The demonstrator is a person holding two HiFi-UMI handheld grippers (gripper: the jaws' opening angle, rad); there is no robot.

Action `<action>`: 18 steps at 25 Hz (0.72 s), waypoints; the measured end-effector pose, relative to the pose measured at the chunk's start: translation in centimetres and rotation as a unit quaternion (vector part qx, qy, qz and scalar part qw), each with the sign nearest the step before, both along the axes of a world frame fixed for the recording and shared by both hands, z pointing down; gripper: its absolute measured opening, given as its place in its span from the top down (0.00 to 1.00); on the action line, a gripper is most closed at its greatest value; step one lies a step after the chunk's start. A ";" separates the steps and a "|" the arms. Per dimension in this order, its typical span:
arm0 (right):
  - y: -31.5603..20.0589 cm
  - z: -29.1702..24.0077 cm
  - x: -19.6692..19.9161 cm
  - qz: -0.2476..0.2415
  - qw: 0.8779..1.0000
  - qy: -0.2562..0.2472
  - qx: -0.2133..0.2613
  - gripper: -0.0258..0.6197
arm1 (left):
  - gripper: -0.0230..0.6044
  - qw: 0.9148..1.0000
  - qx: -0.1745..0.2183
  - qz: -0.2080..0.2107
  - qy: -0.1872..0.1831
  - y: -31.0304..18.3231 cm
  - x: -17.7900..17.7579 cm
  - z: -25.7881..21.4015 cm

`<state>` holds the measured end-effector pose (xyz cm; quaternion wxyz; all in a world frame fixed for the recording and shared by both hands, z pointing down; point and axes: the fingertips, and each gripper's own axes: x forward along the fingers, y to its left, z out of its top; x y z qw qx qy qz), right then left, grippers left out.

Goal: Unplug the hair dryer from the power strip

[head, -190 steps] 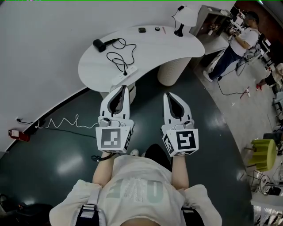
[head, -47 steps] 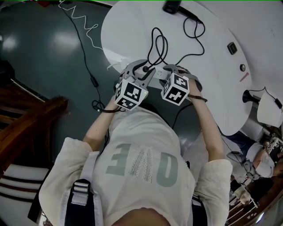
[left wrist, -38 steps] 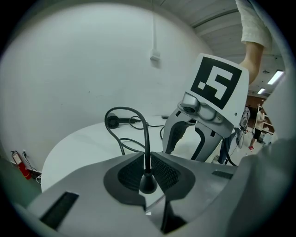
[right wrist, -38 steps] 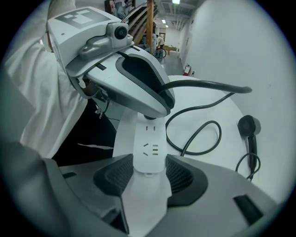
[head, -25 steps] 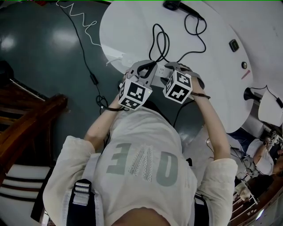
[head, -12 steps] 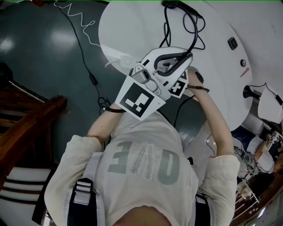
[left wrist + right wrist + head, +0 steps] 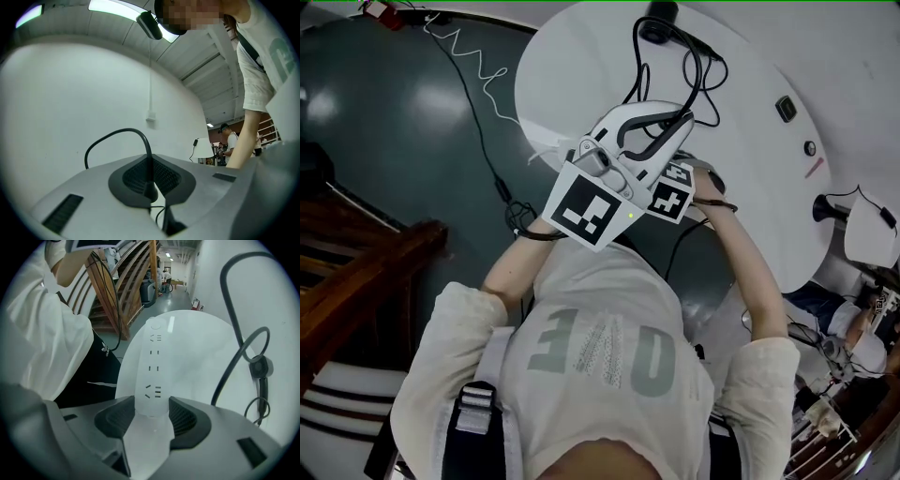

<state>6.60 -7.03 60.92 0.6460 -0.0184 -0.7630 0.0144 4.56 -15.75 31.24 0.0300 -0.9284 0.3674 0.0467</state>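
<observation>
In the head view my left gripper point(image 7: 686, 120) is raised well above the white table point(image 7: 572, 75), and the black cable point(image 7: 689, 70) runs from its tips to the black hair dryer point(image 7: 661, 11) at the far edge. The left gripper view shows that gripper point(image 7: 152, 188) shut on the black plug point(image 7: 150, 191), whose cable point(image 7: 119, 133) arcs up and left. My right gripper point(image 7: 151, 417) points down, closed on the near end of the white power strip point(image 7: 153, 362), whose visible sockets are empty. From the head only its marker cube point(image 7: 673, 195) shows, under the left gripper.
More dark cable point(image 7: 239, 348) loops on the table right of the strip. Two small dark items point(image 7: 785, 108) and a desk lamp point(image 7: 872, 225) sit at the table's right. A wooden staircase point(image 7: 356, 281) stands at the left; a coiled white cord point(image 7: 473, 61) lies on the floor.
My left gripper has risen from the power strip with the plug, drawing the black cable up with it. The right gripper has stayed on the strip.
</observation>
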 end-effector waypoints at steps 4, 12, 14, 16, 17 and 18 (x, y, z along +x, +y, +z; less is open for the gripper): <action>-0.5 -0.8 -0.9 -0.010 1.000 -0.012 0.012 0.60 | 0.95 0.999 -0.022 -0.024 0.006 -1.1 -1.7 0.9; -0.4 -1.0 -1.1 -0.007 1.000 -0.024 0.012 0.61 | 0.95 0.998 -0.037 -0.049 -0.004 -3.0 -2.9 2.1; -0.3 -0.9 -1.1 -0.007 1.000 -0.024 0.011 0.60 | 0.95 0.998 -0.038 -0.054 -0.003 -3.3 -2.8 2.4; -0.3 -0.9 -1.1 -0.007 1.000 -0.024 0.011 0.61 | 0.95 0.997 -0.044 -0.058 -0.002 -3.7 -2.7 2.7; -0.3 -0.9 -1.1 -0.007 1.000 -0.025 0.011 0.60 | 0.95 0.997 -0.046 -0.059 -0.003 -3.8 -2.6 2.8; -0.3 -0.9 -1.1 -0.007 1.000 -0.025 0.011 0.61 | 0.95 0.997 -0.047 -0.059 -0.003 -3.9 -2.5 3.0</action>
